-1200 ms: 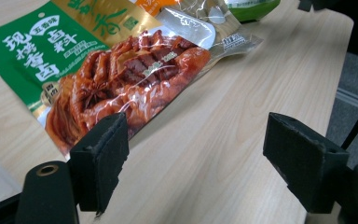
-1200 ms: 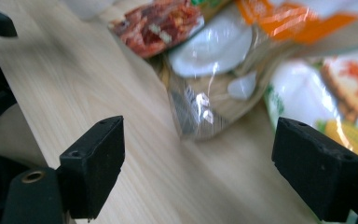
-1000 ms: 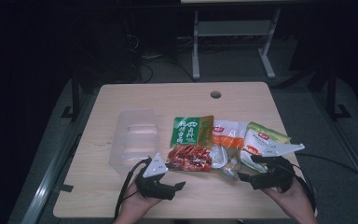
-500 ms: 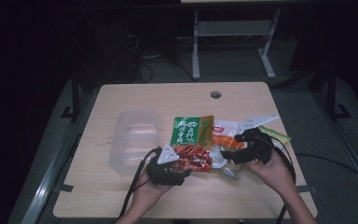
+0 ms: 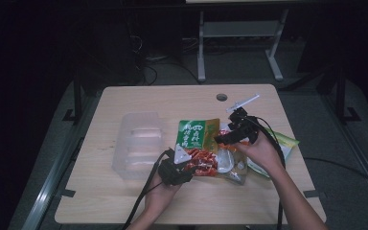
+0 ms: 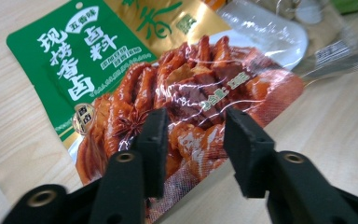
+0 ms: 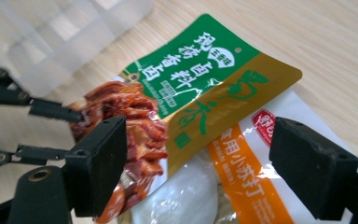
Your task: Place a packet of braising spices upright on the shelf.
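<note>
One green-and-red sauce packet [image 5: 197,146] lies mid-frame on the table [image 5: 124,201]. Left tool [image 6: 193,140], jaws just closing, straddles its lower edge; right tool [image 7: 196,158] hovers spread above. One clear tray [image 5: 136,143] sits left.

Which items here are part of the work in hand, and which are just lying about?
In hand:
green-and-gold sauce packet
left gripper, jaws just been closing, packet's edge between them
right gripper, open above the packets

Lying about:
clear plastic tray
orange-and-white packet
green-and-white packet
</note>
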Available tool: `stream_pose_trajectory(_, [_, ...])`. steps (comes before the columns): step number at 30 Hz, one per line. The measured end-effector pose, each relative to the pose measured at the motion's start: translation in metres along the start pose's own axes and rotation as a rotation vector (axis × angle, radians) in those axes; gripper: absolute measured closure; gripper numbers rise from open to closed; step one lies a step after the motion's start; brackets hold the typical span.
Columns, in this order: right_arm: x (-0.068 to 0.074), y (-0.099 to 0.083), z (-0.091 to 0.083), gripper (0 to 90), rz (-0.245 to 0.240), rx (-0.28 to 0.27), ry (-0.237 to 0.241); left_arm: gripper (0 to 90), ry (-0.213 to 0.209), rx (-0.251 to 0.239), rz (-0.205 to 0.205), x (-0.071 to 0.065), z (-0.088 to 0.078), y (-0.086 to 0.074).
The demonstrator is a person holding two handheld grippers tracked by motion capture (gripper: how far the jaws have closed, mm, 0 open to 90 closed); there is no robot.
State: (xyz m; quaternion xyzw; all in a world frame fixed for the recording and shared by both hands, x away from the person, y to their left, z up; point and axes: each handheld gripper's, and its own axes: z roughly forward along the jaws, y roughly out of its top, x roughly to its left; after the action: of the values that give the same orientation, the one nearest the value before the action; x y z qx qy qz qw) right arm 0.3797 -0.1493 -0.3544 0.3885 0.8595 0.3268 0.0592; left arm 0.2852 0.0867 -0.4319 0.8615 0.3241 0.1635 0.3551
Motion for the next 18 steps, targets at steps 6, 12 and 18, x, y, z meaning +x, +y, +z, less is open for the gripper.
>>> stream_pose_trajectory(6, [-0.012,0.016,0.027,19.6,0.065,0.059,0.008,69.7,0.019,0.041,0.022,-0.006,0.012,0.000])
stream_pose_trajectory(12, [-0.017,0.023,0.046,21.0,0.095,0.105,-0.013,72.1,0.018,0.075,0.035,-0.009,0.020,-0.001])
stream_pose_trajectory(18, [-0.023,0.022,0.064,22.7,0.125,0.147,-0.034,72.5,0.042,0.092,0.073,-0.013,0.022,-0.002])
